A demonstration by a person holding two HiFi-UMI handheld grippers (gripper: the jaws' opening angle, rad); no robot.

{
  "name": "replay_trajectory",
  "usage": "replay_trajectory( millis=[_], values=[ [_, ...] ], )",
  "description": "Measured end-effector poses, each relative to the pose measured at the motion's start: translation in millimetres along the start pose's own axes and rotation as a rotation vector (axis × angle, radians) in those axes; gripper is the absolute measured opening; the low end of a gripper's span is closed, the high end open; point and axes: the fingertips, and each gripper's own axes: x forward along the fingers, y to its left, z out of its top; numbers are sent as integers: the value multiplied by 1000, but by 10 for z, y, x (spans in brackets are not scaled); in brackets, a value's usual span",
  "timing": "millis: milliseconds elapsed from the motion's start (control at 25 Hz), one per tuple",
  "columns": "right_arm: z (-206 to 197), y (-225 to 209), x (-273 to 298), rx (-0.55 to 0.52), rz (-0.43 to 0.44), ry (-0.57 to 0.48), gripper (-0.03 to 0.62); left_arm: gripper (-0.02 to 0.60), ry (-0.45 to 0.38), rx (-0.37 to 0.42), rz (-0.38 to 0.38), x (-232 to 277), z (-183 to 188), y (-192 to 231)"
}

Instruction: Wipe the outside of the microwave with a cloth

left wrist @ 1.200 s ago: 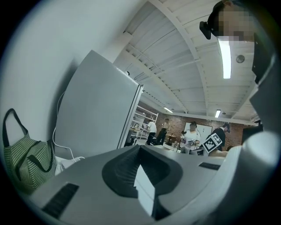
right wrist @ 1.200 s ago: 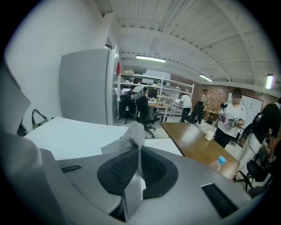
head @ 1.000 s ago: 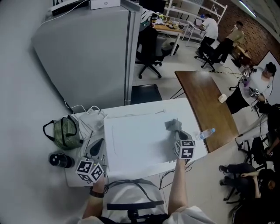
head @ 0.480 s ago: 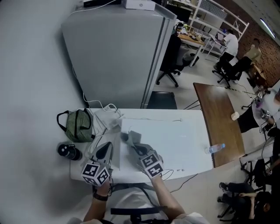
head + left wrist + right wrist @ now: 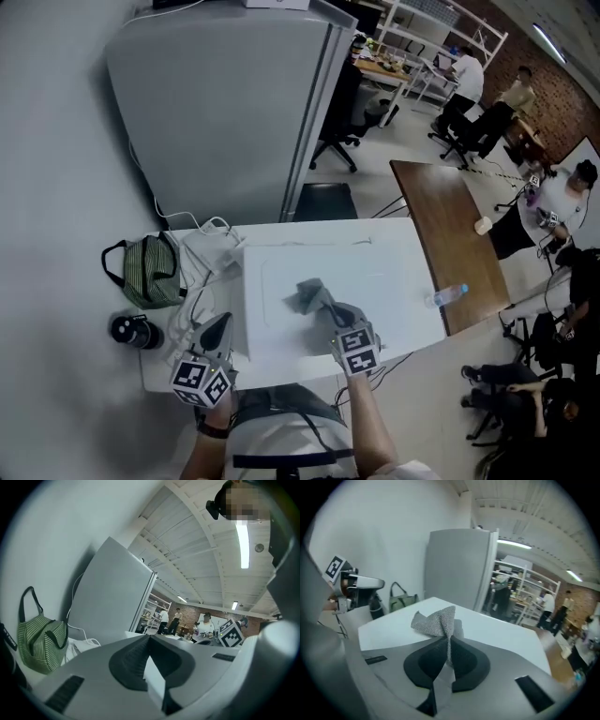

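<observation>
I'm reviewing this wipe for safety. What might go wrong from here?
The right gripper pinches only a thin fold of the grey cloth; dragging across the microwave top might pull it free. The white cables lie loose by the microwave's back left corner, so a sweep there could snag them. The left gripper, shut and empty, sits beside the microwave rather than steadying it, so it may shift.

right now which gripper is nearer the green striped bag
Left. The left gripper is near the green striped bag, beside the microwave; the right gripper is farther off, over the microwave, gripping the cloth.
</observation>
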Motion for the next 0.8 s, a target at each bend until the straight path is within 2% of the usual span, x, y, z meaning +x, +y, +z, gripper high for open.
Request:
replay_trajectory(
  millis=[120, 240, 320, 400, 480, 560, 680, 800],
  values=[
    [-460, -837, -355, 101, -207, 32, 23, 17, 10, 9, -29, 76, -22, -133],
    [-925, -1485, -762, 184, -370, 65, 23, 18, 11, 28, -41, 123, -13, -316],
    [-1174, -1737, -1014, 229, -430, 77, 23, 18, 7, 49, -41, 113, -9, -476],
    [-1292, -1790, -1156, 262, -430, 72, 23, 18, 0, 77, -32, 85, 0, -618],
    [-1218, -1625, -1166, 244, -364, 49, 23, 18, -4, 103, -18, 83, 6, -761],
    [-1002, -1250, -1075, 191, -245, 12, 23, 18, 0, 120, 2, 73, -8, -910],
    [-642, -450, -831, 93, -19, -42, 23, 18, 10, 148, 48, -17, -68, -1082],
    [-325, 474, -636, -49, 202, -91, 23, 18, 21, 165, 120, -193, -143, -1144]
  ],
)
